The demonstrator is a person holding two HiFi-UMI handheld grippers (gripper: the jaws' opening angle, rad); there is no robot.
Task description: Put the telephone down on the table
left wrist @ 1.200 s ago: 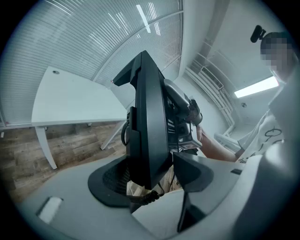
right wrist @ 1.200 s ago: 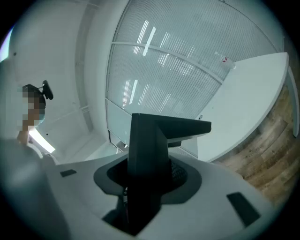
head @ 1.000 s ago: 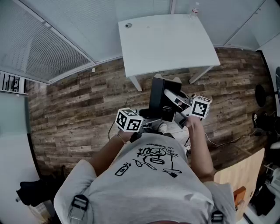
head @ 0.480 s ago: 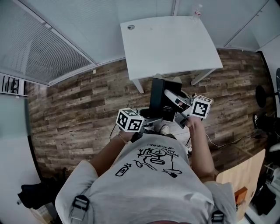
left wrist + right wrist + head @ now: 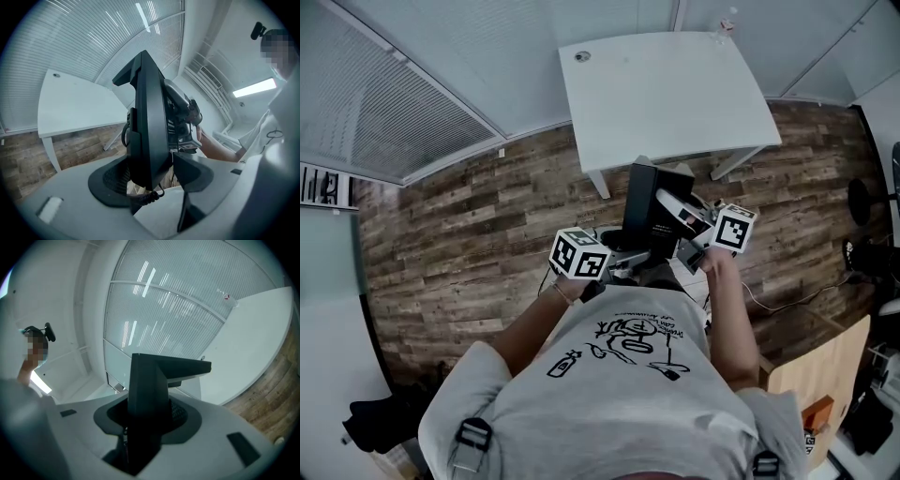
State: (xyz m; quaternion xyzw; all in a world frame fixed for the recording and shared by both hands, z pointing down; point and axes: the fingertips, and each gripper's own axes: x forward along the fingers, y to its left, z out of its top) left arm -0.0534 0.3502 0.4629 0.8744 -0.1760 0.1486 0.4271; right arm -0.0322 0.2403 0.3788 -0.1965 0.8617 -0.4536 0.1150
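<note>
Above wooden floor (image 5: 459,225), just short of white table (image 5: 666,94): black telephone (image 5: 647,214) was held in air, standing on edge, not on tabletop. Left gripper (image 5: 152,176) had jaws clamped on telephone's lower edge; coiled cord (image 5: 146,197) hung just below. Right gripper (image 5: 143,420) had jaws clenched on telephone from opposite side. Both grippers sat close before person's shirt (image 5: 619,375), telephone between them.

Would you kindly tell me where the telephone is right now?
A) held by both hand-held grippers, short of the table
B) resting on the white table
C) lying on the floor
A: the left hand-held gripper and right hand-held gripper clamp the telephone over the floor, short of the white table.
</note>
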